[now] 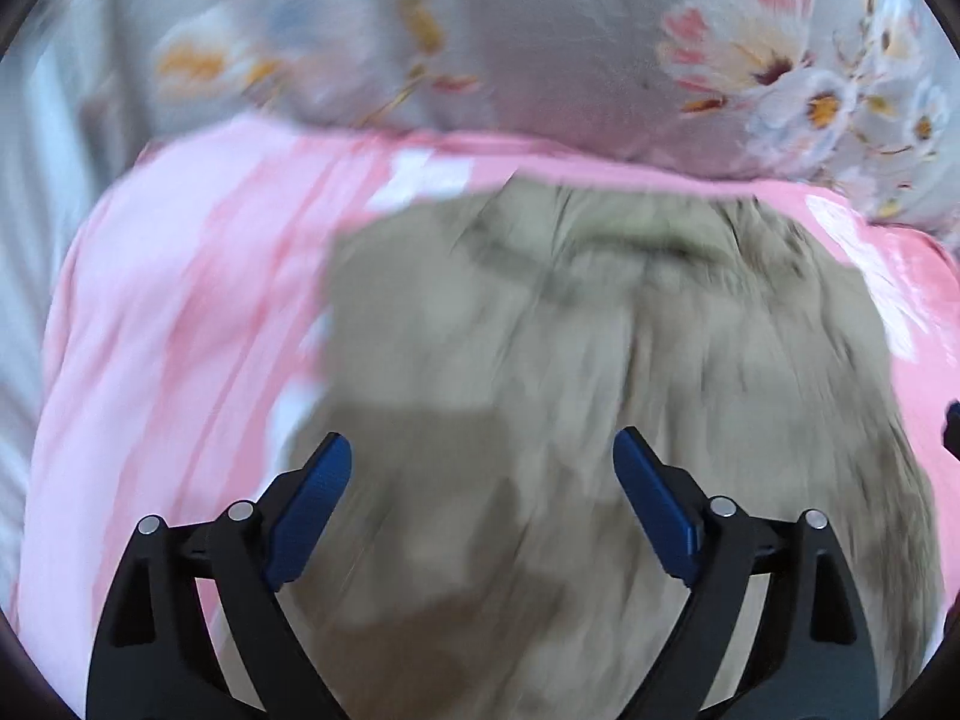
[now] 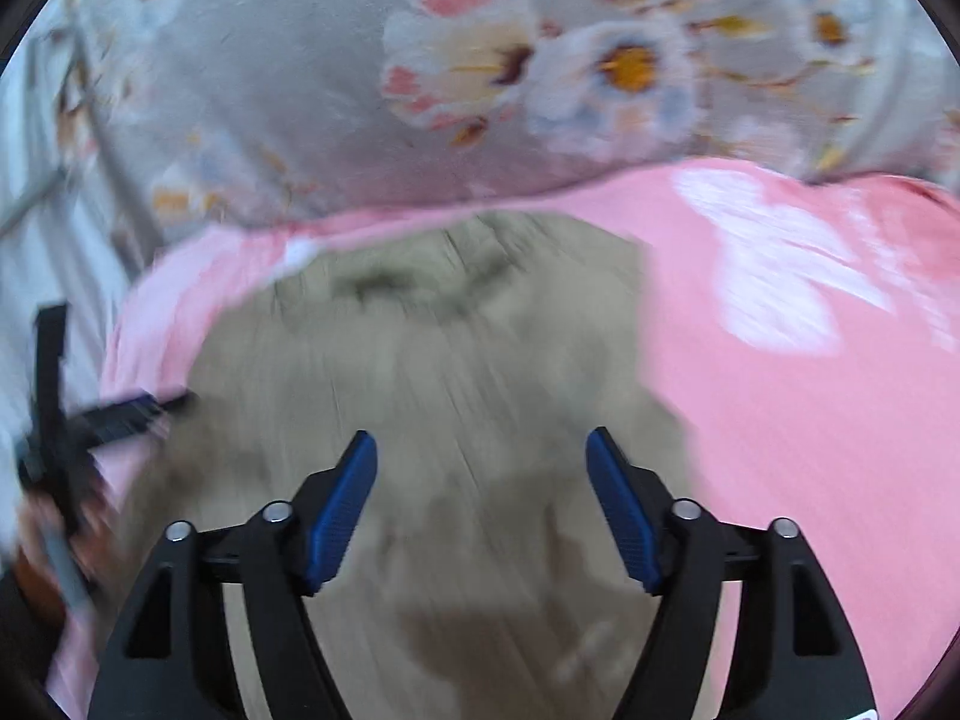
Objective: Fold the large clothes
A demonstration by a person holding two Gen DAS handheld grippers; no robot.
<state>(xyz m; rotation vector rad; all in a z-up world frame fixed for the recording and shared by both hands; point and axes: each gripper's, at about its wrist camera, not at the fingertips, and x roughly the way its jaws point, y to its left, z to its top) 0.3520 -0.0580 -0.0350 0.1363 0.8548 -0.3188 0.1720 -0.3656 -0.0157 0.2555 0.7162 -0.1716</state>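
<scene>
A grey floral bedspread (image 1: 540, 48) fills the background, with a pink sheet (image 1: 180, 300) spread in front of it. On the pink sheet lies an olive-khaki garment (image 1: 570, 360), blurred in both views. The left claw (image 1: 483, 456) hovers above the garment's near part, jaws spread wide and empty. The right claw (image 2: 480, 450) hovers likewise, open, gripping nothing.

The left gripper (image 1: 483, 450) and right gripper (image 2: 481, 447) look alike: black curved plastic arms with triangular cut-outs, silver round pivot pins at the joints, and ribbed blue pads (image 2: 341, 516) lining the fingers.
</scene>
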